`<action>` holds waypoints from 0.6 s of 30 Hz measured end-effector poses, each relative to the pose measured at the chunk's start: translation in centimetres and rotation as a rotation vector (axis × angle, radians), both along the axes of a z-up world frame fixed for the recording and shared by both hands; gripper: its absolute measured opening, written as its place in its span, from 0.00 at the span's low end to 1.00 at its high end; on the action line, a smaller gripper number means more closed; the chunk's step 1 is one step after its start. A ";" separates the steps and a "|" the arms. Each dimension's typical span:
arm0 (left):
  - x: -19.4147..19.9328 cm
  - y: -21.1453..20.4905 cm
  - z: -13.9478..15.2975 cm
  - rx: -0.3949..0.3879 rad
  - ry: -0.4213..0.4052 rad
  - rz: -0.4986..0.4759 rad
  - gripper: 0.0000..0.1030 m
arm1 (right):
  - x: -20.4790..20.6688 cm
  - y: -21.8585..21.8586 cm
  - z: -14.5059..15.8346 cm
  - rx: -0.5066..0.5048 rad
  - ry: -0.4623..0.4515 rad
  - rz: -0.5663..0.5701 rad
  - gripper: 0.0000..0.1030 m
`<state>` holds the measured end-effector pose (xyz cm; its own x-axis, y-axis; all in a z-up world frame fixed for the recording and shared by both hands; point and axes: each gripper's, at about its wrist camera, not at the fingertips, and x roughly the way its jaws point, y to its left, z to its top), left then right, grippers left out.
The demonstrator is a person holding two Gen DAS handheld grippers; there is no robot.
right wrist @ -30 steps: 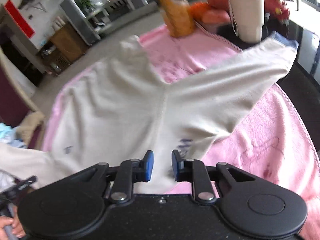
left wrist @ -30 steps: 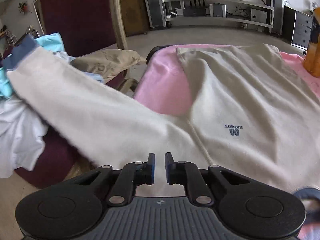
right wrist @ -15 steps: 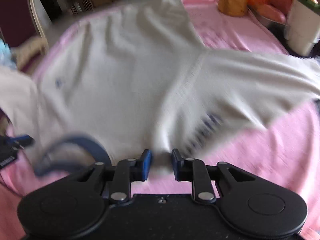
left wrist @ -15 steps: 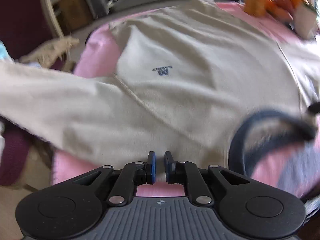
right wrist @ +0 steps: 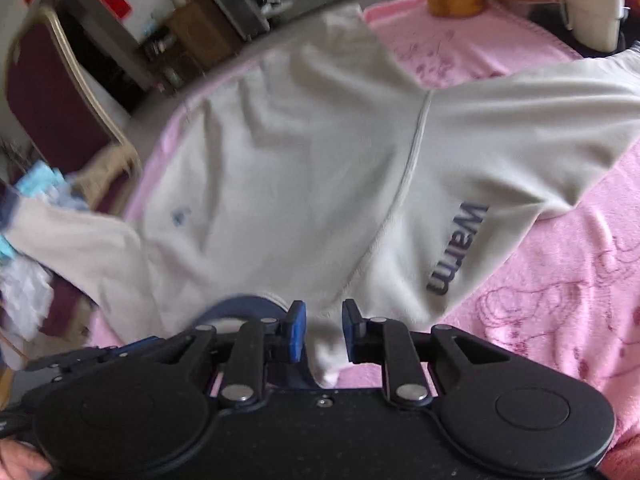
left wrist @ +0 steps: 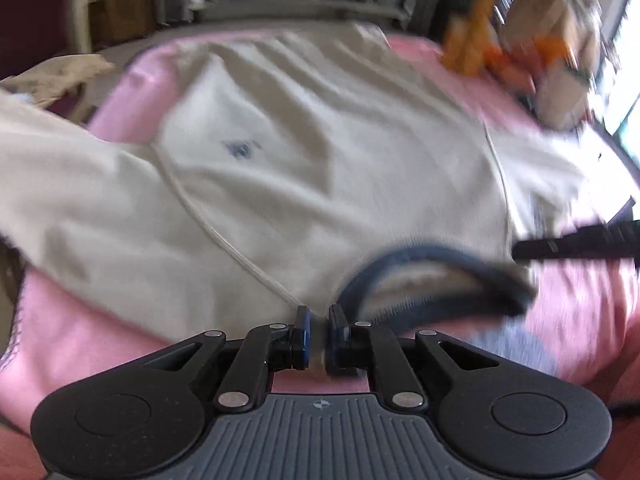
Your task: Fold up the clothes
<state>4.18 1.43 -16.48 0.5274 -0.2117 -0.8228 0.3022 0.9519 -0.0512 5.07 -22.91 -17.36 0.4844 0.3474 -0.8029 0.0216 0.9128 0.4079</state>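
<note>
A cream sweatshirt (left wrist: 320, 152) lies spread, front up, on a pink blanket (right wrist: 560, 280) that covers the table. Both sleeves stretch out to the sides.

The left gripper (left wrist: 318, 326) is at the near edge of the sweatshirt, just beside the dark blue collar (left wrist: 436, 276). Its jaws are nearly closed, with only a thin gap, and a bit of cream cloth sits in this gap, so it seems to pinch the shoulder edge of the garment. The right gripper (right wrist: 323, 330) is at the same near edge, on the other side of the collar (right wrist: 244, 308). Its jaws stand a little wider, and a fold of cream cloth hangs between them; whether the pads press on it, I cannot tell.

Only the right wrist view shows the word "Warm" (right wrist: 456, 252) printed on the near right sleeve, and the chair (right wrist: 60, 92) with a pile of other clothes (right wrist: 28, 264) at the left. Only the left wrist view shows the collar standing up as an open loop, and a dark bar (left wrist: 580, 240) entering from the right, probably part of the other tool.

The left wrist view is blurred. The small chest logo (left wrist: 240, 148) cannot be read, and the orange things (left wrist: 500, 52) at the far side of the table are hard to make out. The end of each sleeve is cut off or hidden.
</note>
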 end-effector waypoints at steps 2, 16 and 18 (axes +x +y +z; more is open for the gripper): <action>-0.7 -0.6 0.0 0.043 -0.003 -0.045 0.06 | 0.0 0.5 -0.7 -0.046 0.046 0.046 0.21; 3.0 8.9 8.0 -0.019 -0.152 0.281 0.14 | -0.3 -3.2 7.4 0.112 -0.137 -0.056 0.28; 5.3 9.7 8.7 0.005 -0.159 0.301 0.13 | 1.6 -2.9 9.6 0.076 -0.195 -0.028 0.35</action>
